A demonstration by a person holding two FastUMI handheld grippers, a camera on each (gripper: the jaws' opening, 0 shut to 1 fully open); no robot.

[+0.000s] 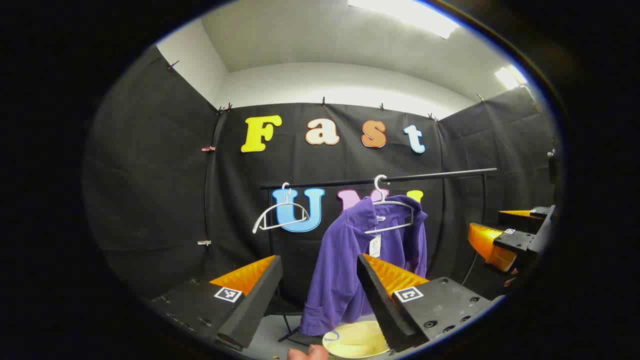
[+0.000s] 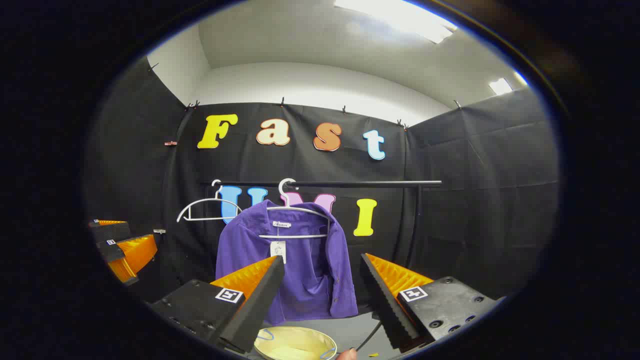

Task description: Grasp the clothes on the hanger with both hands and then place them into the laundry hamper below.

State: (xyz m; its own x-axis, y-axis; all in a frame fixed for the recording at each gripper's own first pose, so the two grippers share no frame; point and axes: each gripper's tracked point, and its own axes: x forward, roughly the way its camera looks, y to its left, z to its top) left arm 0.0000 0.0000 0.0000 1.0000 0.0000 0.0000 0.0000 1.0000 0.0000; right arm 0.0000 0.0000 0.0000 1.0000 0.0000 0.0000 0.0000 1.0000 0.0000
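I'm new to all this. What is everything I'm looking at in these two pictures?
Jacket: 1, purple, on the right hanger, paper tag at the collar.
Hangers: 2, white, on the rail; one carries the jacket, one to its left is bare.
Rail: 1, black, across the back wall.
Hamper: 1, pale yellow, on the floor below the jacket.
Ceiling lights: 2, white, overhead.
Left claw: 1, open, short of the jacket.
Right claw: 1, open, facing the jacket, not touching it.
Fingertip: of the person, bottom edge of the left gripper view.
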